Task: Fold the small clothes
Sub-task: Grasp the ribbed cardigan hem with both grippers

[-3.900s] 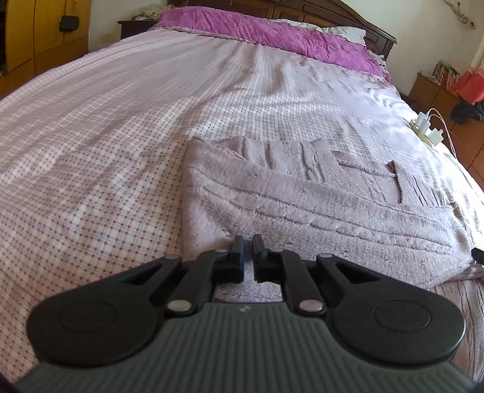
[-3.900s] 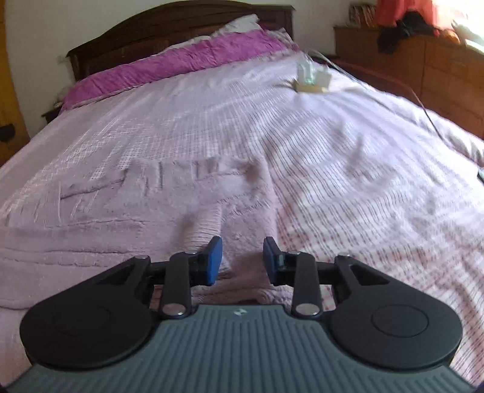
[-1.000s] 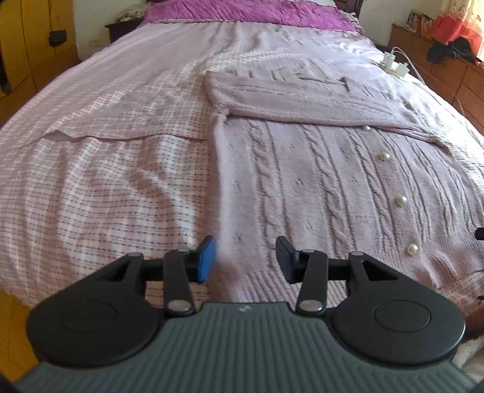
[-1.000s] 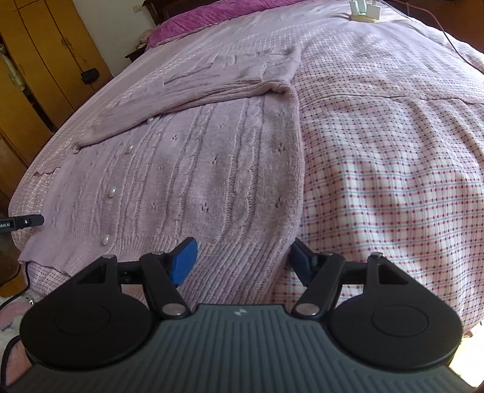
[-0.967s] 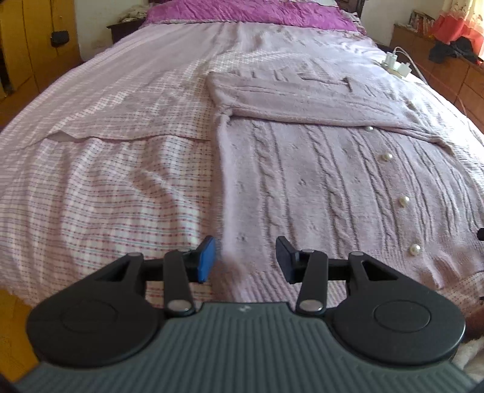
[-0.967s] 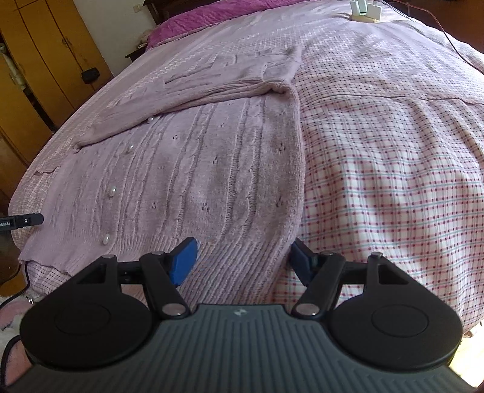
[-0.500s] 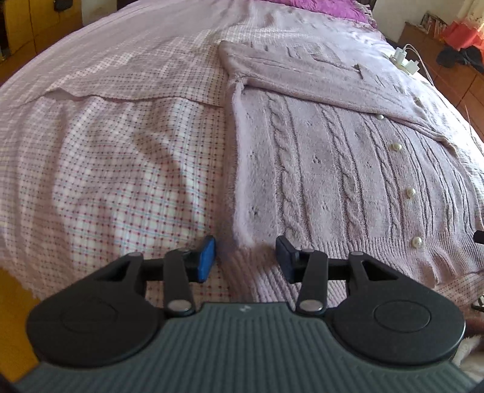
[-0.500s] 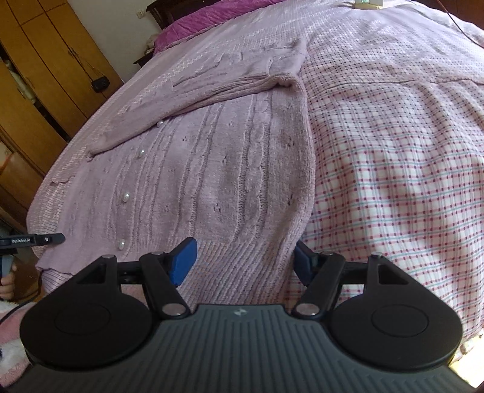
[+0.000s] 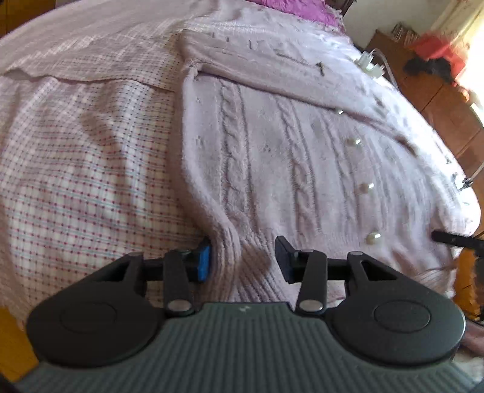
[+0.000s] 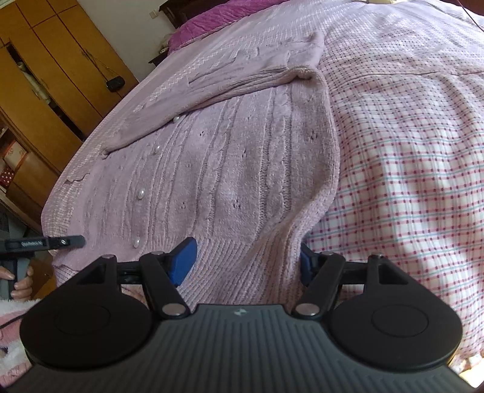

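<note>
A lilac cable-knit cardigan (image 9: 272,157) with pearl buttons lies flat on the bed, its sleeves folded across the chest; it also shows in the right wrist view (image 10: 230,157). My left gripper (image 9: 243,257) is open, its jaws on either side of the ribbed hem at the cardigan's left bottom corner. My right gripper (image 10: 246,261) is open wide, its jaws on either side of the ribbed hem at the right bottom corner. The hem cloth bunches up a little between both pairs of fingers.
The bed carries a pink checked sheet (image 9: 75,157) and a purple pillow (image 10: 211,18) at the head. A power strip (image 9: 370,65) lies on the bed's right side. A wooden wardrobe (image 10: 45,75) stands to the left, a dresser (image 9: 432,93) to the right.
Both grippers have moved forward and down onto the cardigan's bottom hem. The hem corners now lie between the open jaws and the cloth ruffles there.
</note>
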`<state>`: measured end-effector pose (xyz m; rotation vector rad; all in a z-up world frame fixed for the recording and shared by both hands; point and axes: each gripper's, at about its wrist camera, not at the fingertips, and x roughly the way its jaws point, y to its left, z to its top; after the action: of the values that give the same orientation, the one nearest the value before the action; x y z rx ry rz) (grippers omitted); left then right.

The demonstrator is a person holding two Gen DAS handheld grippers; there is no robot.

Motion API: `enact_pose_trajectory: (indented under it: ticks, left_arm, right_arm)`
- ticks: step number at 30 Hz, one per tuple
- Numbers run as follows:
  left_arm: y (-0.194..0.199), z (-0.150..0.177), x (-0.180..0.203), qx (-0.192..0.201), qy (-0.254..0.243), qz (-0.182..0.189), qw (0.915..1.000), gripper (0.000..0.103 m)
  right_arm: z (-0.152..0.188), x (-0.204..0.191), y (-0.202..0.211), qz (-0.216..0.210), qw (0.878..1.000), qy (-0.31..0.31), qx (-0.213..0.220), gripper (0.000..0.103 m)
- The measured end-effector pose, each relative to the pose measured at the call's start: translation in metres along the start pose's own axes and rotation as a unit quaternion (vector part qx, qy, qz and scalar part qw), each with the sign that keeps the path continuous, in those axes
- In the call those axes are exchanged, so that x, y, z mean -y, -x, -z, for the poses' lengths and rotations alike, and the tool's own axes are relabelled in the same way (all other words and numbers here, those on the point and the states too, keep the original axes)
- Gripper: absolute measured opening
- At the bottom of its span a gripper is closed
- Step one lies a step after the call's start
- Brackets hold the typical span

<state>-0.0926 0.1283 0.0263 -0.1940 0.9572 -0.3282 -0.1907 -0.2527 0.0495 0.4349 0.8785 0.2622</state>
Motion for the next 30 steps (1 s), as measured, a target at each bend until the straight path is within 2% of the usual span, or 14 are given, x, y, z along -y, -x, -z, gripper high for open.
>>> enact_pose_trajectory:
  ticks: [8, 10, 12, 16, 20, 25, 27, 30]
  left_arm:
    - [-0.007, 0.002, 0.003, 0.010, -0.005, -0.006, 0.9999, 0.045]
    - [-0.008, 0.002, -0.001, 0.009, 0.008, -0.001, 0.9999, 0.045]
    - [-0.011, 0.000, -0.005, 0.007, 0.021, 0.007, 0.9997, 0.045]
    - [-0.014, -0.001, -0.010, -0.001, 0.031, 0.024, 0.9992, 0.045]
    - [-0.018, -0.002, -0.016, -0.013, 0.057, 0.074, 0.9956, 0.045]
    - [-0.022, -0.001, -0.012, -0.008, 0.052, 0.081, 0.9953, 0.043]
    - [-0.023, 0.000, -0.011, -0.007, 0.049, 0.074, 0.9960, 0.027]
    - [-0.023, 0.000, -0.017, -0.004, 0.070, 0.081, 0.9943, 0.019]
  right_arm:
    - [-0.004, 0.015, -0.009, -0.032, 0.999, -0.033, 0.006, 0.072]
    - [-0.004, 0.019, -0.008, -0.036, 0.998, -0.041, 0.010, 0.070]
    - [-0.003, 0.019, -0.007, -0.033, 0.999, -0.039, 0.012, 0.065]
    - [-0.001, 0.018, -0.004, -0.033, 0.999, -0.031, 0.009, 0.065]
    - [0.000, 0.018, -0.002, -0.038, 0.999, -0.030, 0.007, 0.065]
    - [0.002, 0.022, -0.006, -0.046, 0.998, -0.039, 0.011, 0.064]
    - [0.002, 0.021, -0.005, -0.040, 0.998, -0.036, 0.014, 0.047]
    - [0.001, 0.024, -0.005, -0.028, 0.998, -0.045, 0.017, 0.024]
